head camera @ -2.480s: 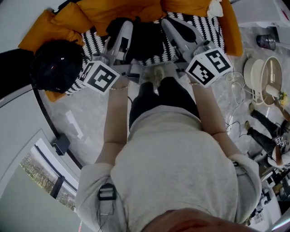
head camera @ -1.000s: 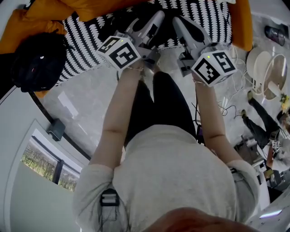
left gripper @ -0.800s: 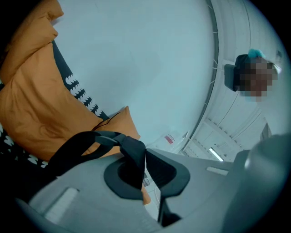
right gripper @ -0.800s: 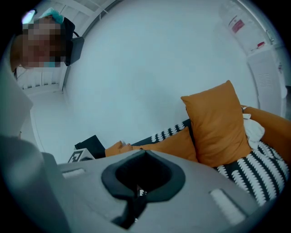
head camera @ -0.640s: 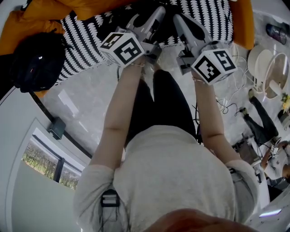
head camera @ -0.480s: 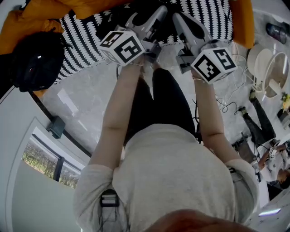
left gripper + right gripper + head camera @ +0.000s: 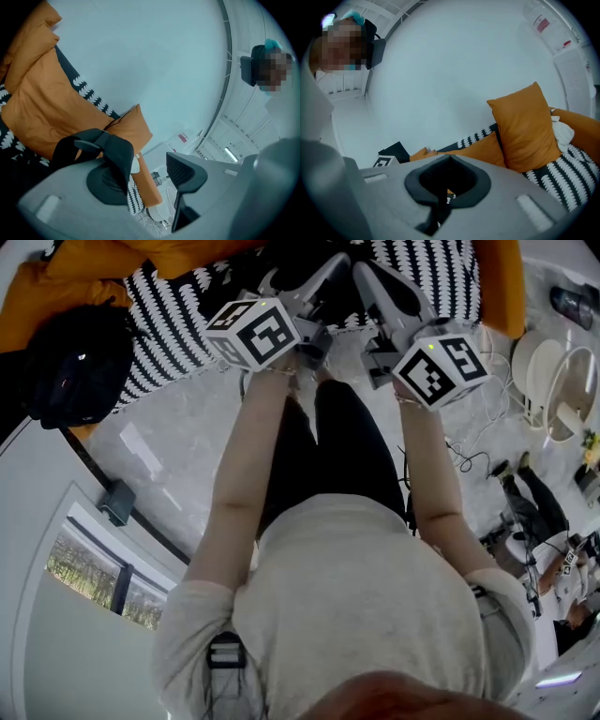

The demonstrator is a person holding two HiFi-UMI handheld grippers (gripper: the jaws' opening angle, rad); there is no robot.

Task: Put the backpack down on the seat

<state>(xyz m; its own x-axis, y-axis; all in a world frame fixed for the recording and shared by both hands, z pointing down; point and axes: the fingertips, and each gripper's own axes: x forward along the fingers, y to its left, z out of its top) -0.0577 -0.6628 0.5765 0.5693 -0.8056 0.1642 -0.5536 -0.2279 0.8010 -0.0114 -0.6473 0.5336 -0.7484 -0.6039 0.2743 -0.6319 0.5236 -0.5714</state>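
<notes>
black-and-white patterned seat, orange cushions, black bag, pale grey marbled floor

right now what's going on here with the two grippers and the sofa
A person holds a gripper in each hand above the front edge of the black-and-white patterned seat. The left gripper is open with nothing between its jaws, and the right gripper is shut. A black backpack lies at the seat's left end against the orange cushions, clear of both grippers.
</notes>
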